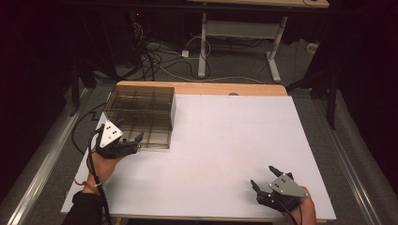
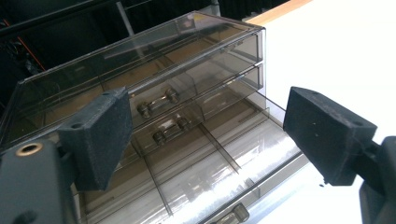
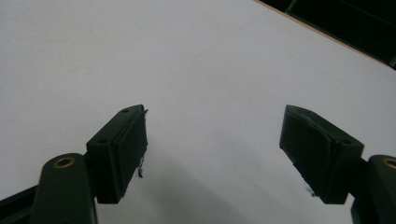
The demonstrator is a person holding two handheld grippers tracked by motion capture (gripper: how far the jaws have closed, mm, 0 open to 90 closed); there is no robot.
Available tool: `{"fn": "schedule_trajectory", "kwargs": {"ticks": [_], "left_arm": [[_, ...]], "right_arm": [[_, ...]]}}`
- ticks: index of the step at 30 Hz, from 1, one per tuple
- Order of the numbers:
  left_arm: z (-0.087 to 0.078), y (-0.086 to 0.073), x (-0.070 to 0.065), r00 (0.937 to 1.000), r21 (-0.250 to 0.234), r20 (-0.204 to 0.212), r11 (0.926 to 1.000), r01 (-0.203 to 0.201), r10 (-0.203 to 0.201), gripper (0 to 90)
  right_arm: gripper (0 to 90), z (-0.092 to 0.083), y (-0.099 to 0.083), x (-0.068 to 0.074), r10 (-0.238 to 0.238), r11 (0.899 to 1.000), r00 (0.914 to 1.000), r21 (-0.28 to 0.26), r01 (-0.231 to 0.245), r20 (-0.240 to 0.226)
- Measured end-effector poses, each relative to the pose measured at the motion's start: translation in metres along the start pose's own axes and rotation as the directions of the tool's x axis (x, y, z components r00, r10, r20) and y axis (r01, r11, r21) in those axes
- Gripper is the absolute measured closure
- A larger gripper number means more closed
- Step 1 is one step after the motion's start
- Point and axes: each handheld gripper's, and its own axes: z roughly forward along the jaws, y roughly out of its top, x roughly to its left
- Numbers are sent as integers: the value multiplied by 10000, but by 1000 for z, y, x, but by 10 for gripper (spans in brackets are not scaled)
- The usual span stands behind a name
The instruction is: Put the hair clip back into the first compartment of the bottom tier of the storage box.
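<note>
Right hand-held gripper (image 1: 265, 180) sits at near right of the counter (image 1: 225, 136), jaws spread, nothing between them. My left hand-held gripper (image 1: 130, 139) is spread too, at the near edge of the drawer box (image 1: 141, 115) on the far-left of the counter. Left gripper view adds detail: smoky clear plastic, stacked drawers with small metal handles (image 2: 158, 102), bottom drawer (image 2: 201, 177) pulled out, dividers visible.
</note>
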Motion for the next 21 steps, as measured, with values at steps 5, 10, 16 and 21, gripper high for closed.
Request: {"fn": "schedule_trajectory", "kwargs": {"ticks": [5, 10, 16, 21], "left_arm": [[-1, 3, -4, 9999, -109, 110, 9999, -95, 96, 149], [-2, 6, -8, 9997, -179, 187, 9997, -168, 171, 149], [-2, 8, -12, 9994, -237, 270, 9995, -201, 208, 151], [-3, 10, -16, 9990, -281, 349, 9992, -269, 279, 151]], "right_arm": [[234, 0, 0, 0, 4, 10000, 10000, -8, -4, -2], [235, 0, 0, 0, -5, 10000, 10000, -7, 5, 9], [234, 0, 0, 0, -19, 10000, 10000, -5, 19, 10], [234, -1, 0, 0, -34, 10000, 10000, -12, 34, 3]]}}
